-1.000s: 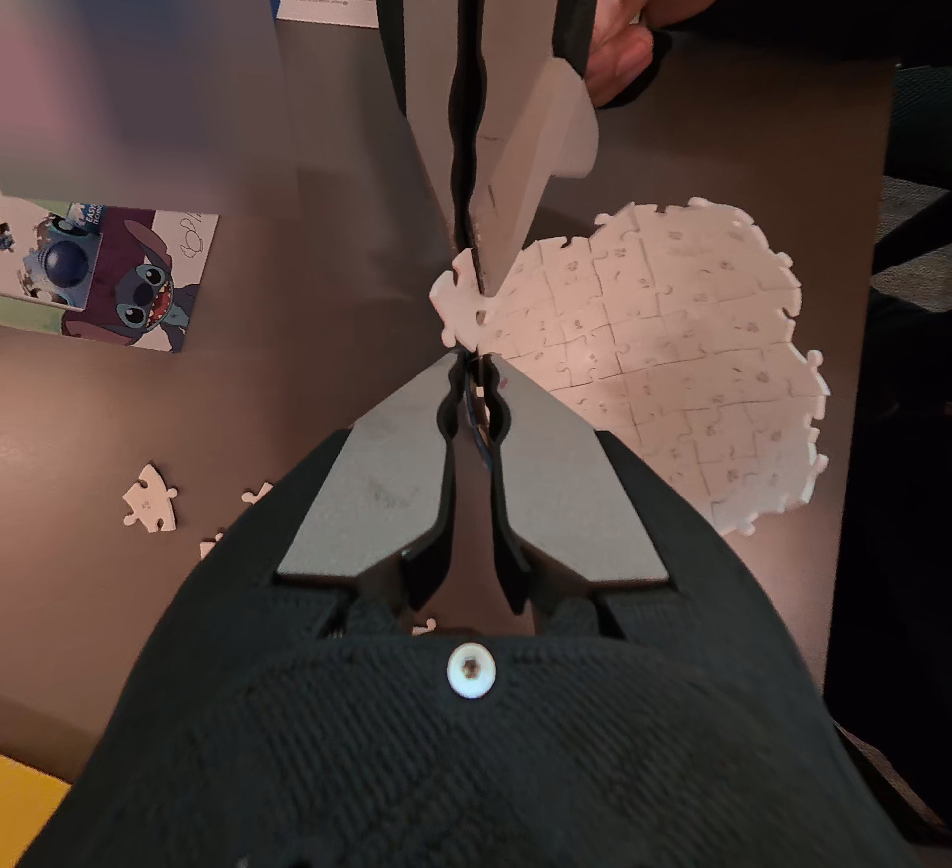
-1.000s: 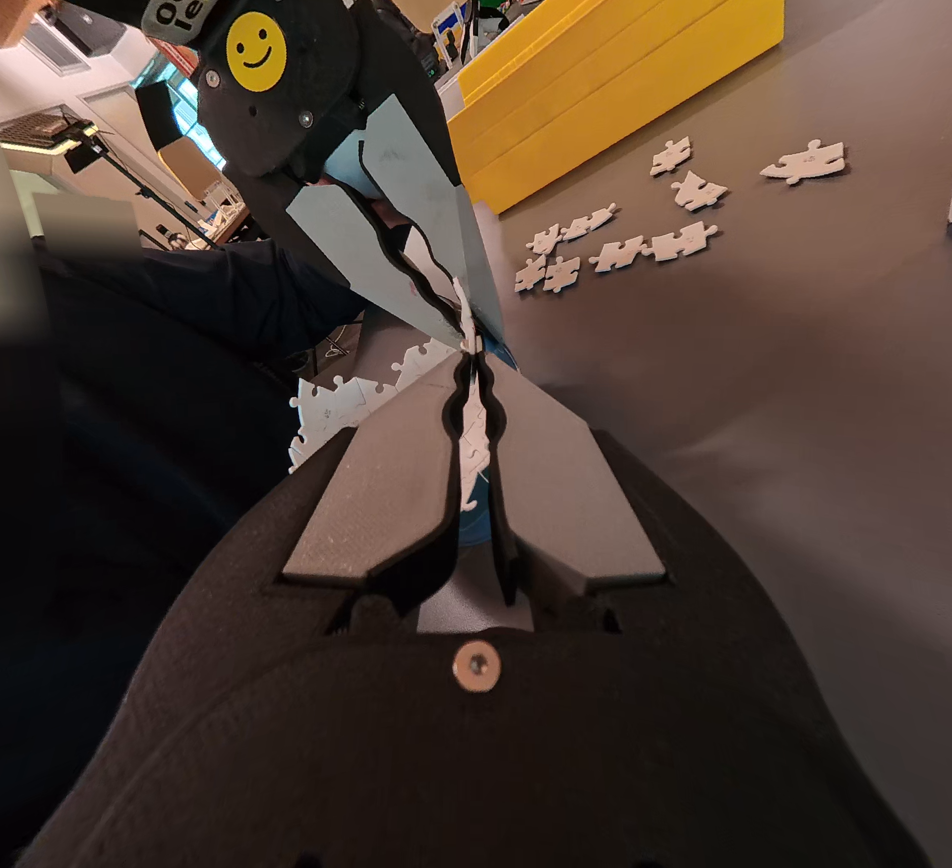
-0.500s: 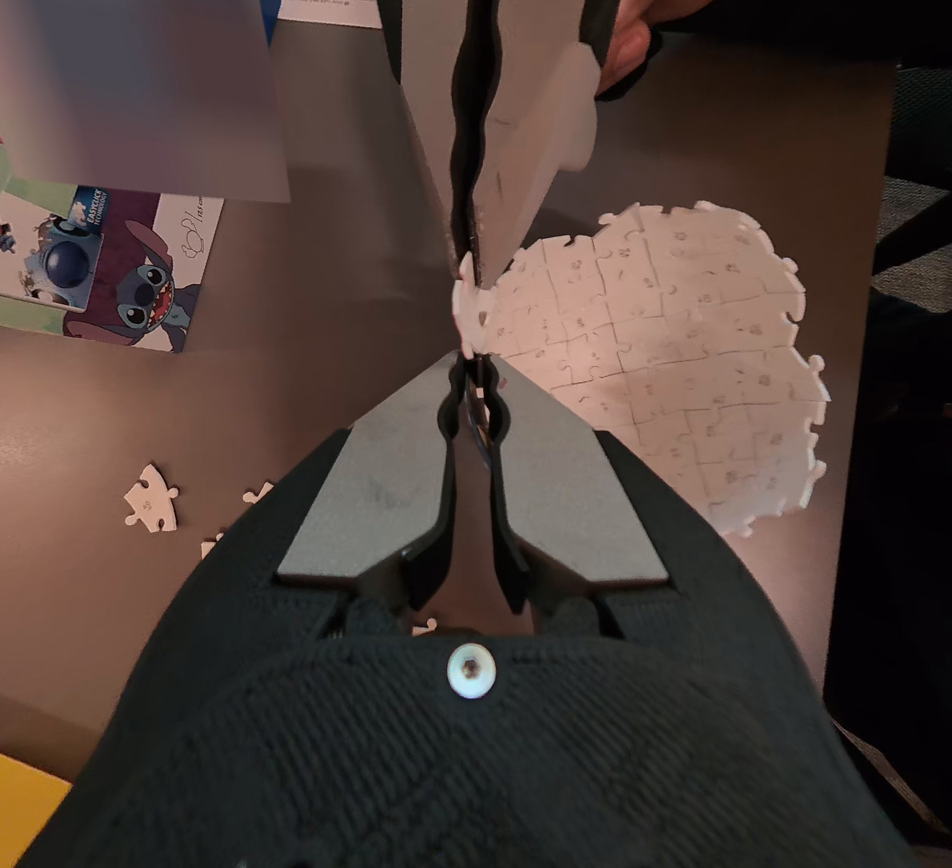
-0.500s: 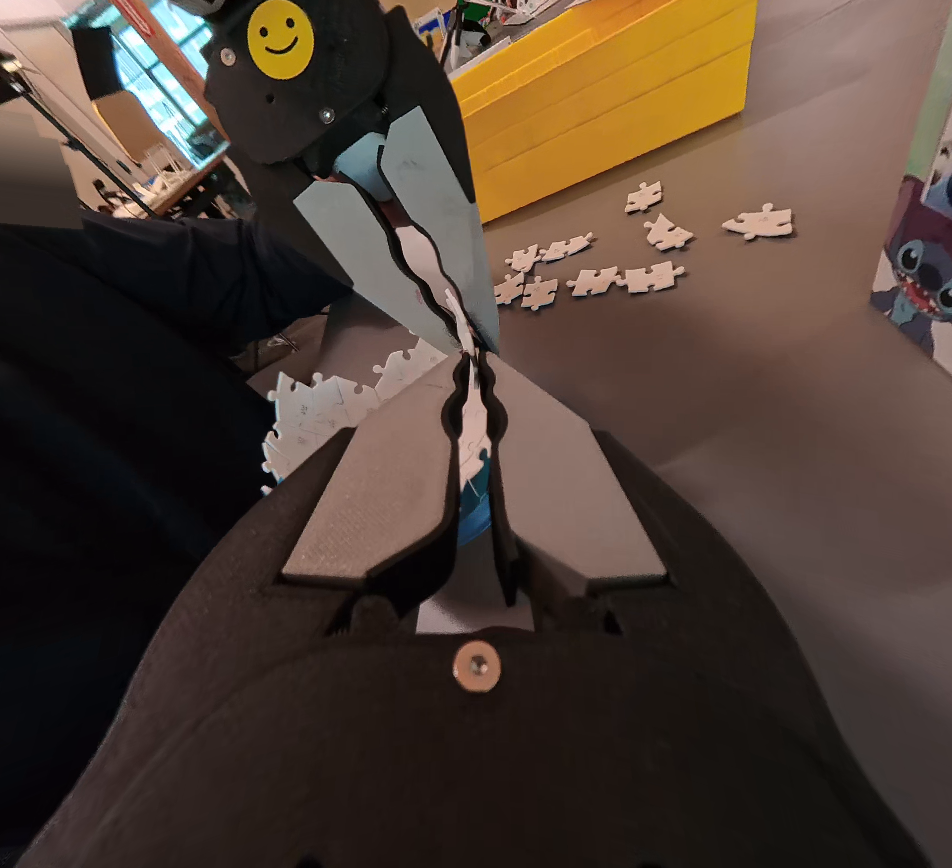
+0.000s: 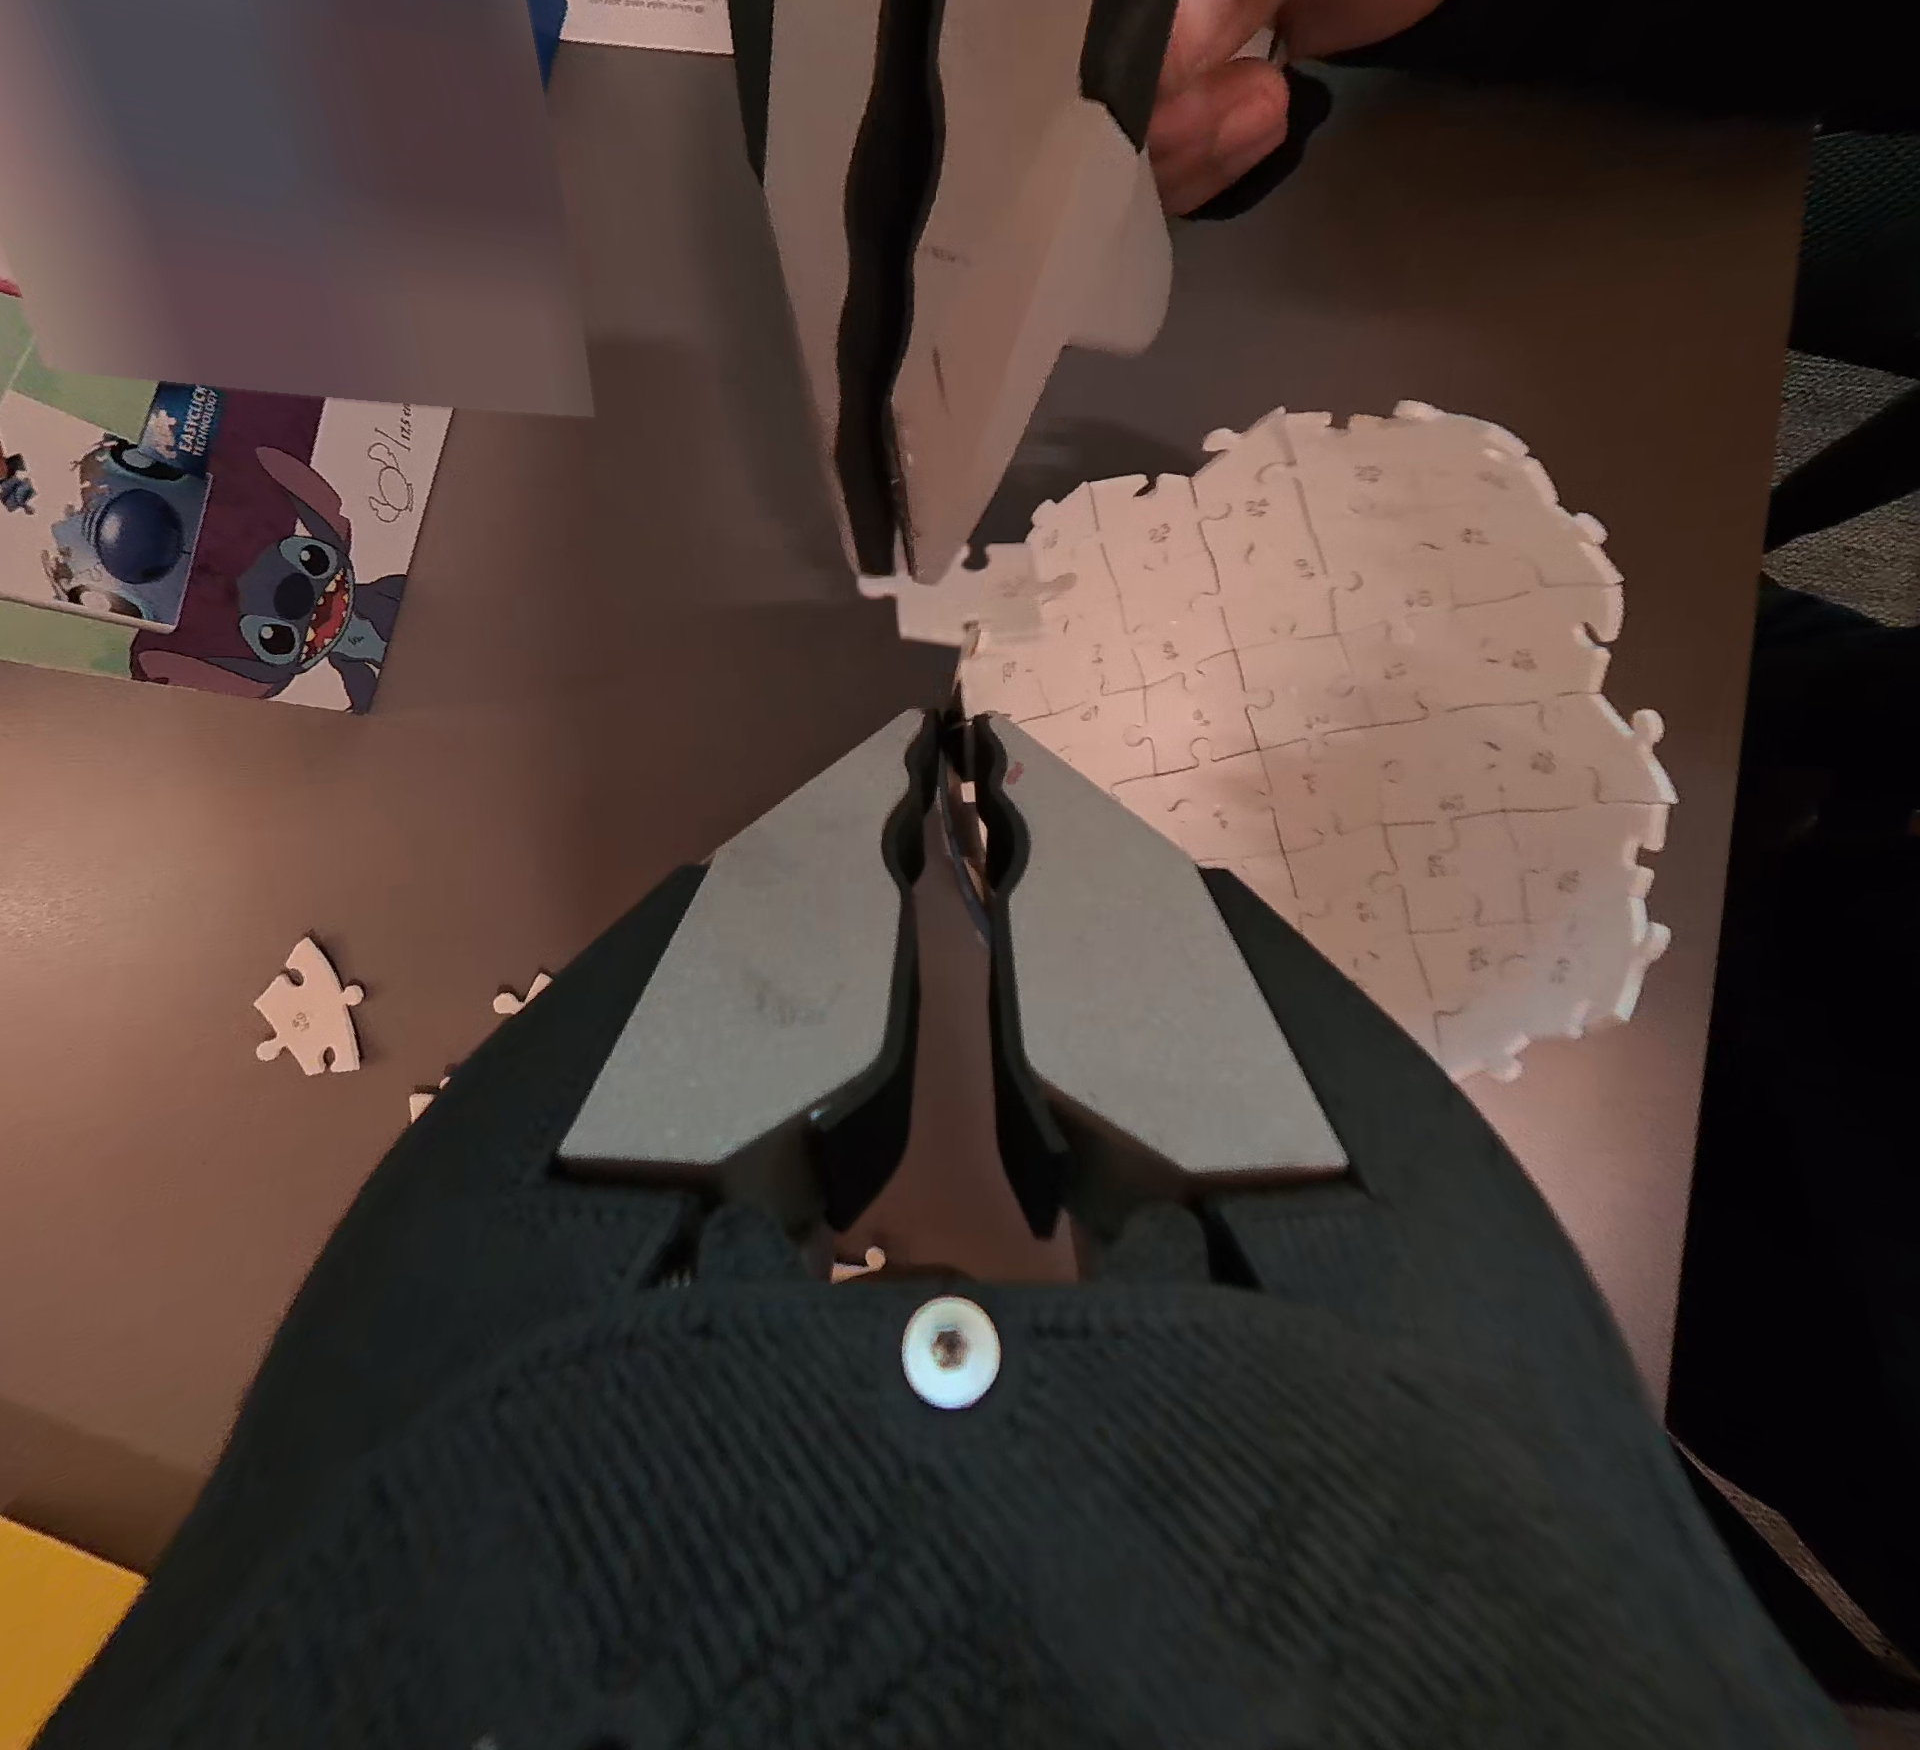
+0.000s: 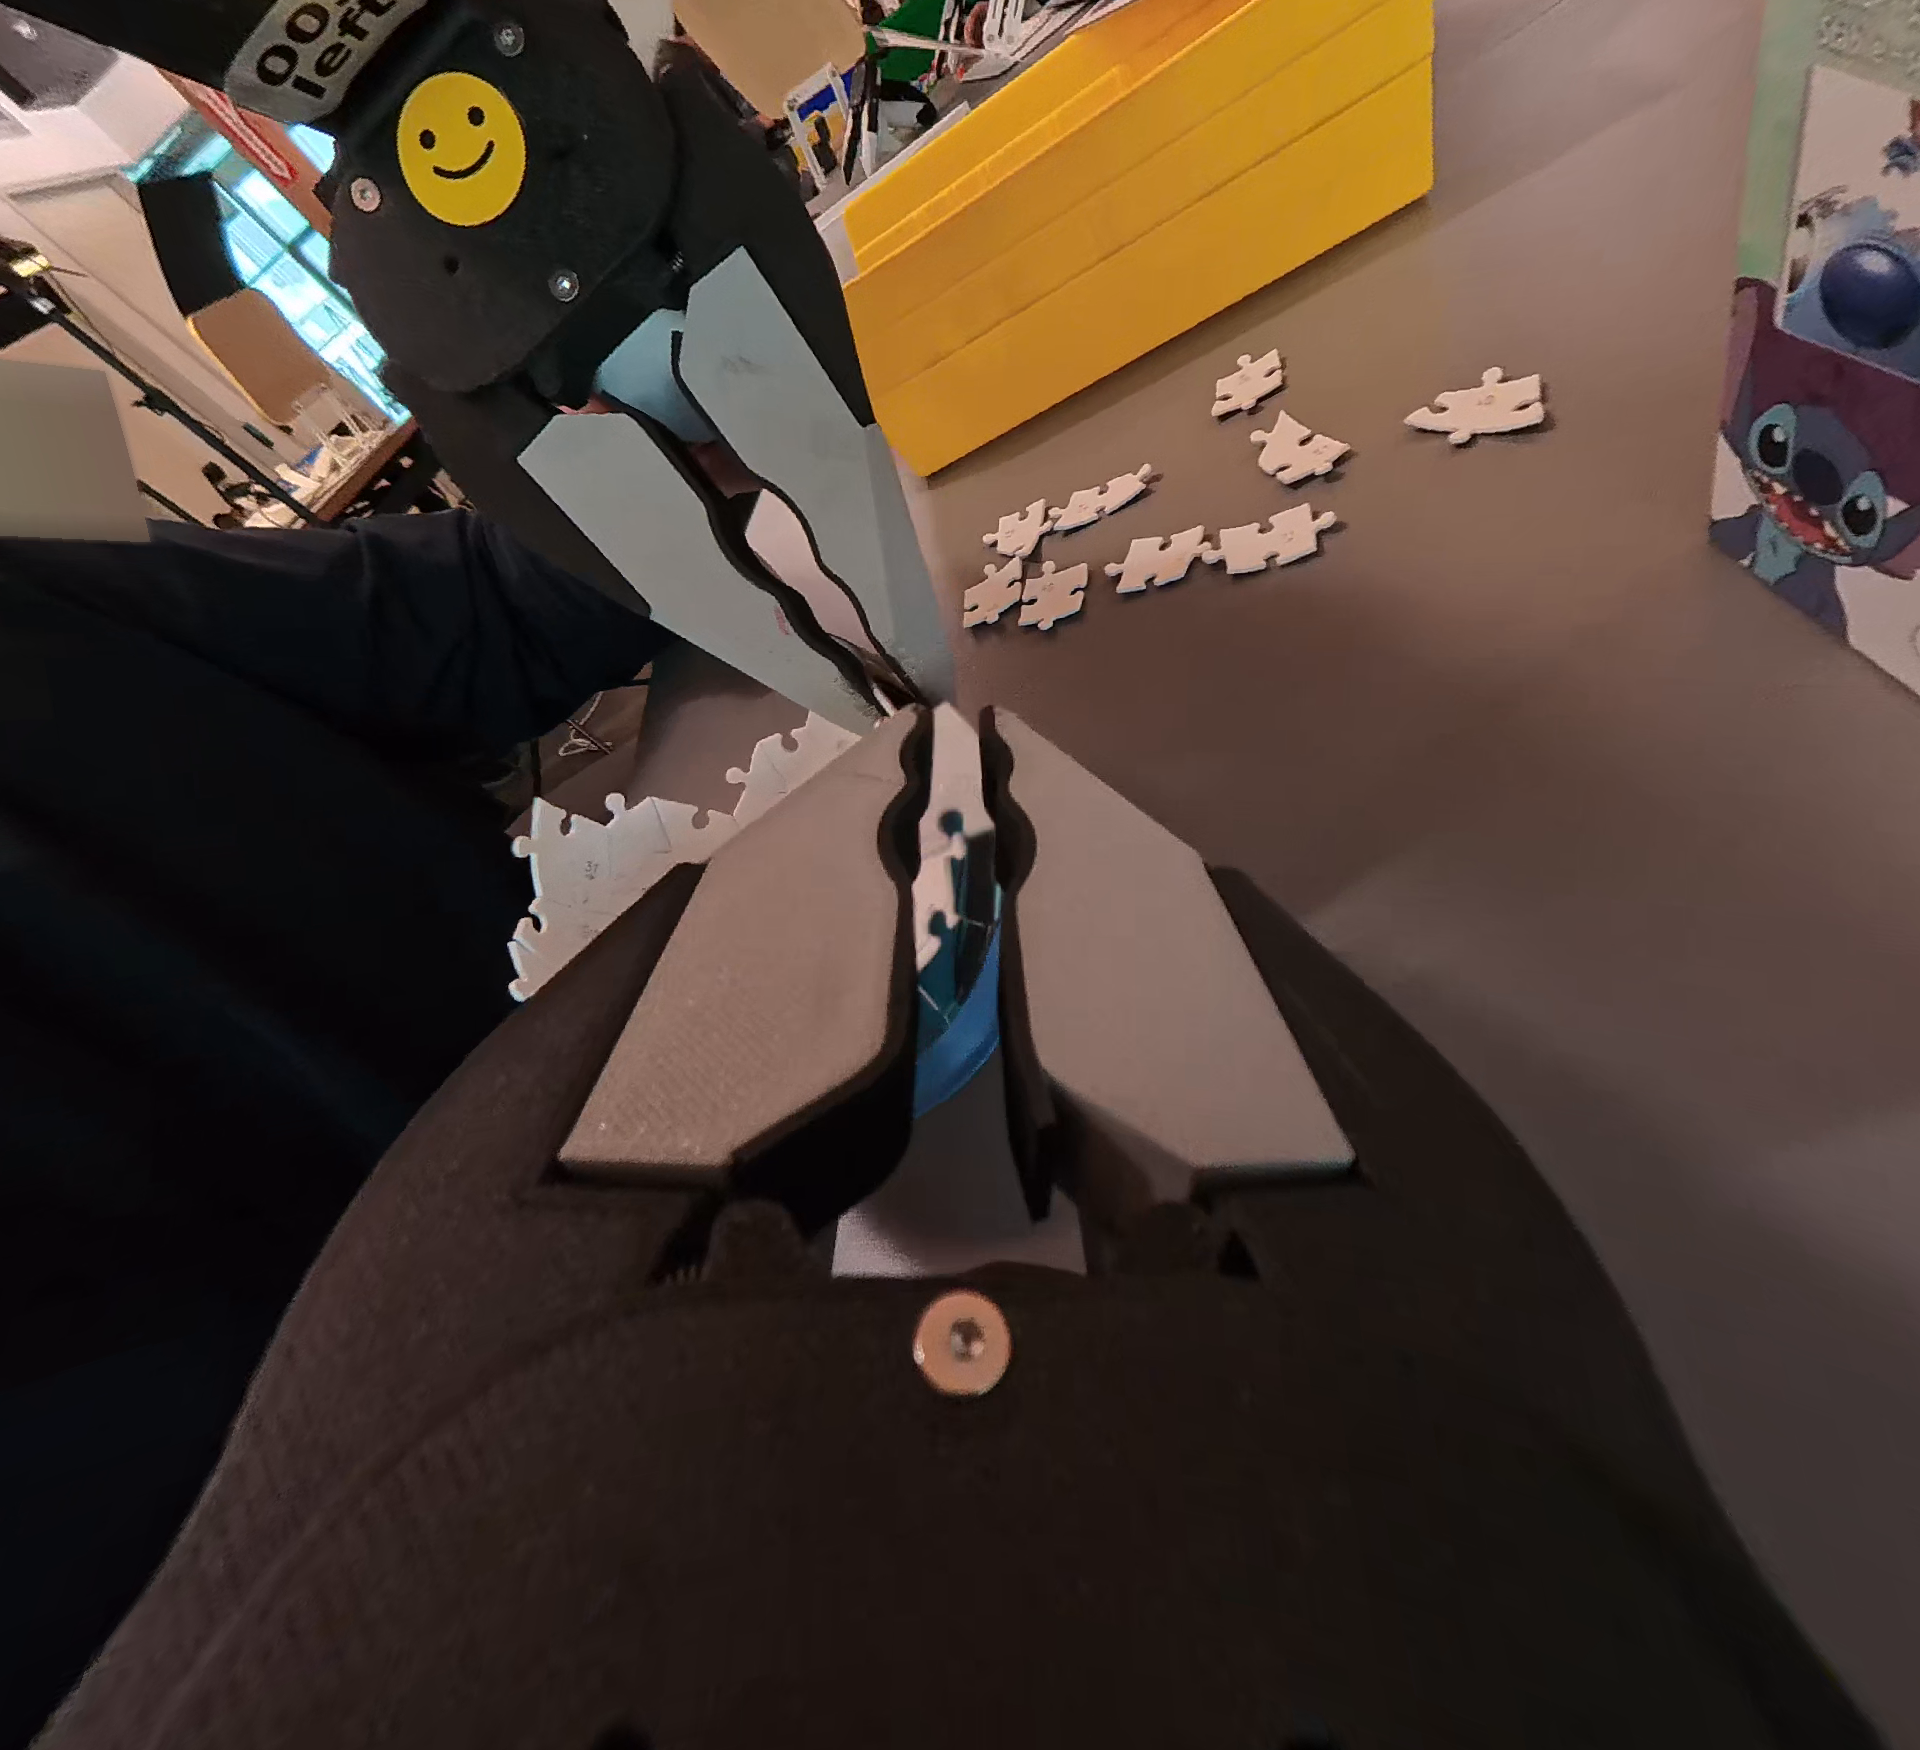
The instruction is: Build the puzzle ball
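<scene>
The partly built puzzle ball [image 5: 1351, 713] is a curved white shell, inner side up, held above the grey table [image 5: 208, 817]. My left gripper [image 5: 951, 734] is shut on the shell's near left rim. My right gripper [image 5: 894, 557] comes down from the top of the left wrist view, shut on a single white piece [image 5: 935, 604] that touches the shell's rim just above my left fingertips. In the right wrist view my right gripper [image 6: 951, 724] pinches that piece [image 6: 951, 750]; the shell's blue outer side [image 6: 961, 1004] shows between the fingers, and the left gripper [image 6: 894, 692] meets it tip to tip.
Several loose white pieces [image 6: 1143, 547] lie on the table before a yellow bin [image 6: 1143, 225]; one more [image 5: 307, 1009] lies left of my left gripper. The puzzle box with a blue cartoon figure [image 5: 208, 547] stands left. The table edge [image 5: 1766, 765] runs right of the shell.
My right gripper has turned, and the single piece now lies flatter against the shell's rim. My left gripper stays shut on the shell. The puzzle box has come into the right wrist view.
</scene>
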Demonstrator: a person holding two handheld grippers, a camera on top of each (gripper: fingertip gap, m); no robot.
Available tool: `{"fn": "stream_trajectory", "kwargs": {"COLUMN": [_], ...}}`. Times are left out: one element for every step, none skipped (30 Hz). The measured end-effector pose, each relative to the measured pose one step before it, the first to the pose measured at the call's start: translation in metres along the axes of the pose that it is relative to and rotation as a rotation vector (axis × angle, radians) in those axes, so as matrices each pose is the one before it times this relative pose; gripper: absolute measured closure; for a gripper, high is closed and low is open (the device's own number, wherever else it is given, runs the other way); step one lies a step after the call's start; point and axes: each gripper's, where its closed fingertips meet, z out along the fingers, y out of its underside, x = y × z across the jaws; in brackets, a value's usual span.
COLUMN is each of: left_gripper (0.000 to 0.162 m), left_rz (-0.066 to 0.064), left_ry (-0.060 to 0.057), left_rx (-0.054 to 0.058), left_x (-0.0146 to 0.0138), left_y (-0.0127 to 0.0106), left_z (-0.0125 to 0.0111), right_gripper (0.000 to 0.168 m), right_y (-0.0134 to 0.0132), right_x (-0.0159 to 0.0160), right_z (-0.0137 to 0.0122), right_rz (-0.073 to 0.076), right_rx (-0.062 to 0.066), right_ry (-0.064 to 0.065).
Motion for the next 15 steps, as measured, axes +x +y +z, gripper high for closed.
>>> {"fn": "stream_trajectory", "kwargs": {"left_gripper": [0.158, 0.158, 0.158, 0.158, 0.158, 0.158, 0.158, 0.158, 0.158, 0.158, 0.158, 0.158, 0.158, 0.158, 0.158], "left_rz": [-0.0013, -0.0016, -0.001, 0.0003, 0.0002, -0.0001, -0.0008, -0.0005, 0.0, -0.0002, -0.0004, -0.0004, -0.0007, -0.0009, -0.0018], "left_ry": [0.0024, 0.0019, 0.0012, 0.0004, 0.0006, 0.0004, 0.0002, 0.001, 0.0005, 0.0007, 0.0009, 0.0007, 0.0007, 0.0007, 0.0014], "left_rx": [0.0008, 0.0001, -0.0001, 0.0002, -0.0009, -0.0012, 0.0002, 0.0002, -0.0004, -0.0001, -0.0004, -0.0004, -0.0002, 0.0001, 0.0], "left_x": [0.00003, -0.00003, 0.00003, -0.00008, 0.00007, -0.00014, -0.00005, 0.00004, -0.00005, -0.00002, 0.00009, 0.0, 0.00002, 0.00003, -0.00002], "left_y": [0.00011, 0.0002, 0.00009, 0.00016, 0.00019, 0.00025, 0.00011, 0.0001, 0.00019, 0.00014, 0.00013, 0.00019, 0.00015, 0.00012, 0.00003], "left_z": [0.00005, 0.00001, -0.00005, 0.00001, 0.00002, -0.00013, -0.00007, -0.00007, -0.00011, -0.00009, -0.00007, -0.00011, -0.0001, -0.00008, -0.00013], "right_gripper": [0.162, 0.161, 0.161, 0.16, 0.158, 0.157, 0.157, 0.156, 0.156, 0.155, 0.153, 0.152, 0.151, 0.15, 0.15], "right_y": [0.00133, 0.00134, 0.00102, 0.00094, 0.00027, -0.00063, -0.00151, -0.00207, -0.00237, -0.00242, -0.00179, -0.00098, 0.00037, 0.00181, 0.00298], "right_x": [0.00093, 0.00077, 0.00017, 0.00021, 0.00056, 0.00092, 0.00058, 0.0, 0.00002, 0.0002, 0.00077, 0.00199, 0.00359, 0.00499, 0.00602], "right_z": [0.00068, 0.00042, 0.00039, 0.0001, -0.00033, -0.00103, -0.00175, -0.00206, -0.00231, -0.00243, -0.00217, -0.00194, -0.00147, -0.00117, -0.00084], "right_rz": [0.0017, 0.0012, 0.0041, 0.007, 0.005, 0.0015, 0.0007, 0.0017, 0.0025, 0.0029, 0.0026, 0.0008, -0.0029, -0.0074, -0.0122], "right_rx": [-0.007, -0.0064, -0.005, -0.004, -0.001, 0.0036, 0.0078, 0.0106, 0.0127, 0.0128, 0.0097, 0.004, -0.0042, -0.0132, -0.0201], "right_ry": [0.0042, 0.0028, -0.0017, -0.0032, 0.0001, 0.0043, 0.0031, 0.0002, -0.0004, 0.0008, 0.0047, 0.0133, 0.024, 0.0343, 0.0423]}}
